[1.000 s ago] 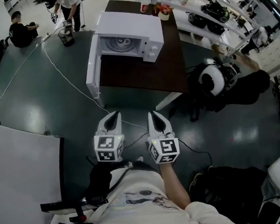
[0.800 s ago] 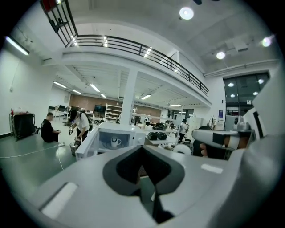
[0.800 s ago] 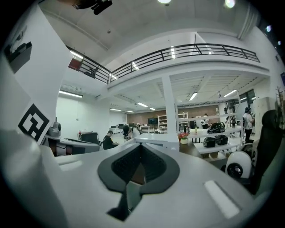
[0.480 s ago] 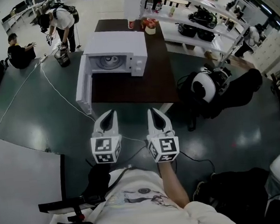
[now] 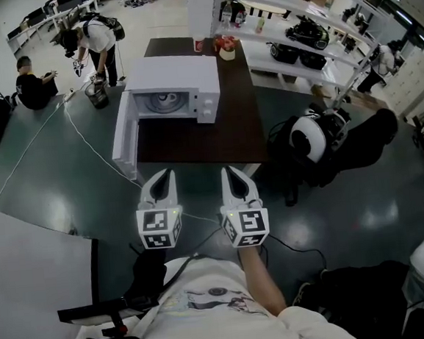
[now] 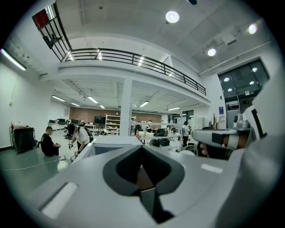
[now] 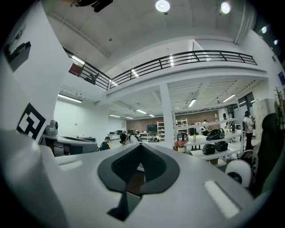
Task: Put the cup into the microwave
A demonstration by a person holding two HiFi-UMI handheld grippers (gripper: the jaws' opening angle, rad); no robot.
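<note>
Off to my left, on the dark green floor [image 5: 43,172], one seated person [image 5: 31,83] and another person in a white shirt [image 5: 96,36], bent over, were busy beside a thin white cable [image 5: 84,136] that trailed across the floor. Next came the white microwave oven [image 5: 178,76], standing on the dark brown tabletop [image 5: 216,131] with its door [image 5: 124,136] swung wide to the left and its cavity facing me. My left tongs [image 5: 165,175] hung short of the table's near edge, jaws pressed together on nothing. A small red cup [image 5: 199,46], as far as I could tell at that distance, stood at the table's far end behind the microwave, well apart from both tongs. My right tongs [image 5: 229,171] hung just beside the left, likewise pressed together and empty. White shelving [image 5: 288,29] loaded with dark gear ran along the right.
</note>
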